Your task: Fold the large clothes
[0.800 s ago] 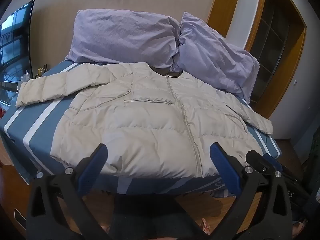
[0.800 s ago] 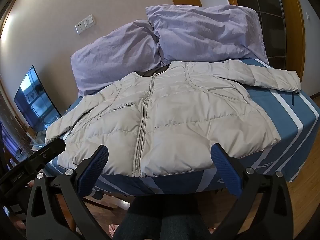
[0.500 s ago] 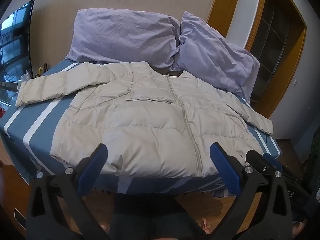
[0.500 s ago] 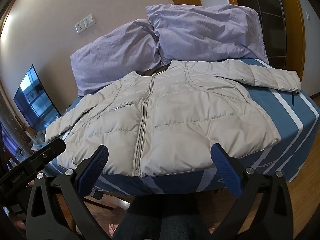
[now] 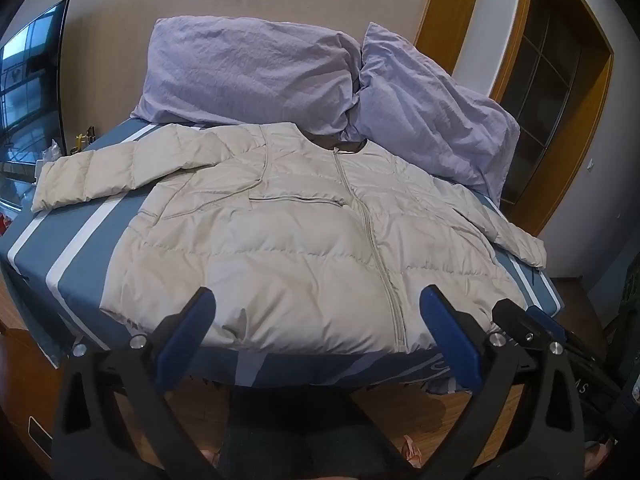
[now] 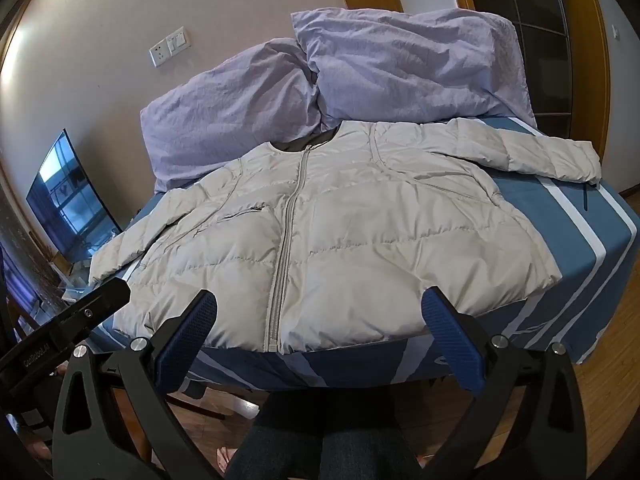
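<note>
A beige quilted puffer jacket [image 5: 288,240] lies flat, zipped, front up on the blue striped bed [image 5: 68,248], both sleeves spread out sideways and its hem at the near edge. It also shows in the right wrist view [image 6: 360,232]. My left gripper [image 5: 318,320] is open and empty, held just short of the hem, left of the zip. My right gripper [image 6: 320,320] is open and empty, held just short of the hem around the zip's lower end. Part of the right gripper [image 5: 528,328] shows at the right of the left wrist view.
Two lilac pillows [image 5: 248,76] [image 5: 432,108] lean against the wall behind the collar. A TV screen [image 5: 28,92] stands left of the bed. A wooden door frame [image 5: 568,80] is at the right. The person's legs [image 6: 328,440] stand on the wooden floor below the bed edge.
</note>
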`<state>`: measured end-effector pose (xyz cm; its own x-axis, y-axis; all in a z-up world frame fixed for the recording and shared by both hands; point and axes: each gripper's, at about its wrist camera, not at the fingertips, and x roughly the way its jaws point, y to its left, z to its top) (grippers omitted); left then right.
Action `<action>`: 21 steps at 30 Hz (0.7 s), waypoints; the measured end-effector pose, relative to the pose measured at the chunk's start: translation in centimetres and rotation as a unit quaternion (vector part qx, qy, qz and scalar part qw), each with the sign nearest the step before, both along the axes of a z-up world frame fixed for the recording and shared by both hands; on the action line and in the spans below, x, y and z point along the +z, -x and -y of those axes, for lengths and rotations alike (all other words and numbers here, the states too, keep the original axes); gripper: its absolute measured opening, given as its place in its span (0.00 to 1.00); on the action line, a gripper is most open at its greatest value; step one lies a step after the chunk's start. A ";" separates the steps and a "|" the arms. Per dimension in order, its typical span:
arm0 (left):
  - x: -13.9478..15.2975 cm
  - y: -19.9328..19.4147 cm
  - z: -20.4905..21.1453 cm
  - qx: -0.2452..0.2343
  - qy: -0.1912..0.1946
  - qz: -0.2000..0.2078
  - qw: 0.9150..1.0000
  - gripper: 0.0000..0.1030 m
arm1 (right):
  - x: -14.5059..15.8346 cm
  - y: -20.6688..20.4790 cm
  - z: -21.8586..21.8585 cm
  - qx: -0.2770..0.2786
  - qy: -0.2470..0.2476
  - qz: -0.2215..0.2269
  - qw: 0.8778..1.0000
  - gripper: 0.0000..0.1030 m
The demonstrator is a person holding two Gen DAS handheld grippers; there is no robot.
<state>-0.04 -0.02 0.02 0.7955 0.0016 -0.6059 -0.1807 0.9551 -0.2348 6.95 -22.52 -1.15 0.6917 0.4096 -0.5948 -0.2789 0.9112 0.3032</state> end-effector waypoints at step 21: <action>0.0 0.0 0.1 0.001 0.000 -0.002 1.000 0.98 | -0.1 -0.1 0.3 0.000 0.000 -0.001 1.000 0.99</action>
